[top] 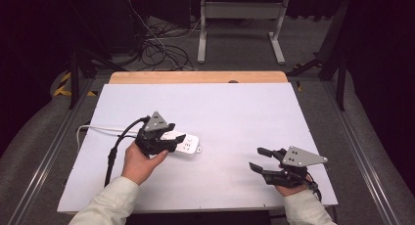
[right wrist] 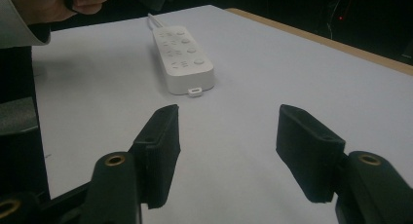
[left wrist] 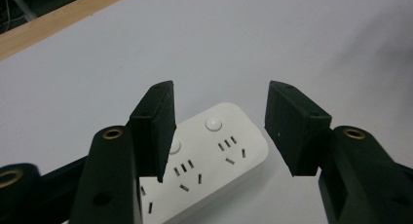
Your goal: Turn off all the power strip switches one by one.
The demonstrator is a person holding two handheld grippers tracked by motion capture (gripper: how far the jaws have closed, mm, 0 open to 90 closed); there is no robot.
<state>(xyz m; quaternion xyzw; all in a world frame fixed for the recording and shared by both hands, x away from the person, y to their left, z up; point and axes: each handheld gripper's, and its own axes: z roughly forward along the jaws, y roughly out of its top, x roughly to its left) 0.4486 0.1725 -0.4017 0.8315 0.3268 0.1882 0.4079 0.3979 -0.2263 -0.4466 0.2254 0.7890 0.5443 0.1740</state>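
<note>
A white power strip (top: 188,143) with several sockets and round buttons lies flat on the white table top (top: 235,112), left of centre. My left gripper (top: 172,141) hovers over its left part, held by a hand in a pale sleeve. In the left gripper view the strip (left wrist: 214,151) shows below and between the jaws, which stand apart and do not press on it; that gripper (left wrist: 219,131) is open. My right gripper (top: 254,157) rests near the front right of the table, open with nothing between its jaws (right wrist: 226,151). It points toward the strip (right wrist: 182,53).
The strip's white cord (top: 98,128) runs off to the table's left edge. A wooden strip (top: 195,77) borders the far edge. Behind the table, a white stand (top: 240,24) and tangled cables (top: 161,49) lie on the floor. A black cable (top: 115,151) trails from the left gripper.
</note>
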